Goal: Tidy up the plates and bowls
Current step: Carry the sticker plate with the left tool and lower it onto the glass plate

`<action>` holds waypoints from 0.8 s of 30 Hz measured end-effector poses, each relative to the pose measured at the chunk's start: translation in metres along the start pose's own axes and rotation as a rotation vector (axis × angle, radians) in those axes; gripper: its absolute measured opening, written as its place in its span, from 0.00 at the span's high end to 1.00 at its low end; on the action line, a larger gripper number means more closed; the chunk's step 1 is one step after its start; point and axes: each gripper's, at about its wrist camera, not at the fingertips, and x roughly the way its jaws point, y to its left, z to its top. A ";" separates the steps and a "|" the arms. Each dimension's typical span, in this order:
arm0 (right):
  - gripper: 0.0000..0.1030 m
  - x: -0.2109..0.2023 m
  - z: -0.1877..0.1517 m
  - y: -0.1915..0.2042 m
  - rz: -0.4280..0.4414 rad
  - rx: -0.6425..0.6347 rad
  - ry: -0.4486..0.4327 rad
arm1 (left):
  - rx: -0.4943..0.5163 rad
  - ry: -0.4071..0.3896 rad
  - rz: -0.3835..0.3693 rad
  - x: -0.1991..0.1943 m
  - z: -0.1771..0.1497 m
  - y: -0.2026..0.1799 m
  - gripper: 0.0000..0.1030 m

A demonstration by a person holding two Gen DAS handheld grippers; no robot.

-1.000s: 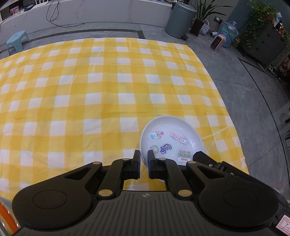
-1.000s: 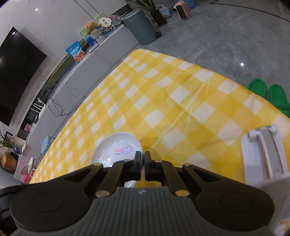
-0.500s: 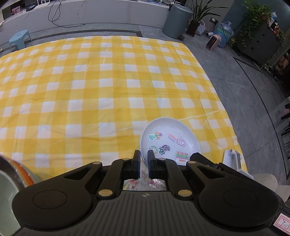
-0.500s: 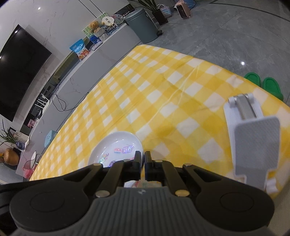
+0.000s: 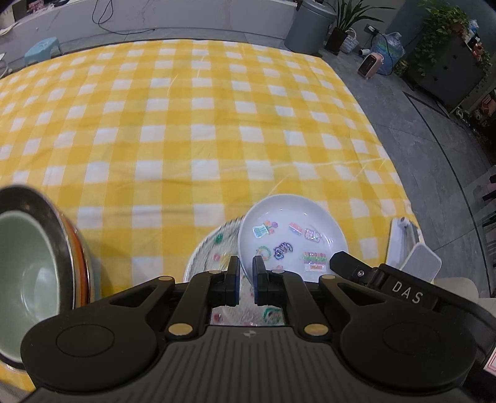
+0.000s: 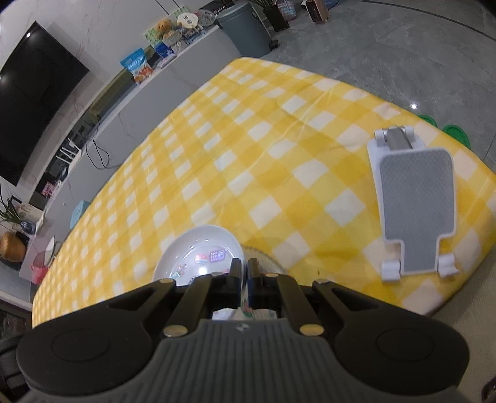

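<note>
My left gripper (image 5: 245,267) is shut on the near-left rim of a white plate (image 5: 293,231) with colourful stickers, held above the yellow checked cloth (image 5: 186,124). My right gripper (image 6: 242,267) is shut on the same plate's (image 6: 198,248) right rim. Under the held plate lies a second, patterned plate (image 5: 214,248) on the cloth; its edge shows in the right wrist view (image 6: 263,259). A stack of bowls (image 5: 34,269), pale green inside a steel one with orange rims below, stands at the left.
A white and grey folding stand (image 6: 415,204) lies on the cloth near its right edge, also in the left wrist view (image 5: 412,251). Beyond the cloth are grey floor, a bin (image 5: 310,26), plants and green slippers (image 6: 452,130).
Both grippers have pulled back toward me with the sticker plate. The bowl stack, the patterned plate and the folding stand have come into view.
</note>
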 end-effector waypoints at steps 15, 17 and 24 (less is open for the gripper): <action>0.95 0.007 -0.020 0.017 -0.067 -0.133 0.102 | -0.029 0.028 0.009 -0.001 -0.027 0.020 0.92; 0.90 0.008 -0.022 0.019 -0.078 -0.151 0.119 | -0.028 0.034 0.011 -0.001 -0.029 0.021 0.92; 0.85 0.012 -0.027 0.025 -0.110 -0.202 0.145 | -0.026 0.058 0.009 0.006 -0.033 0.023 0.92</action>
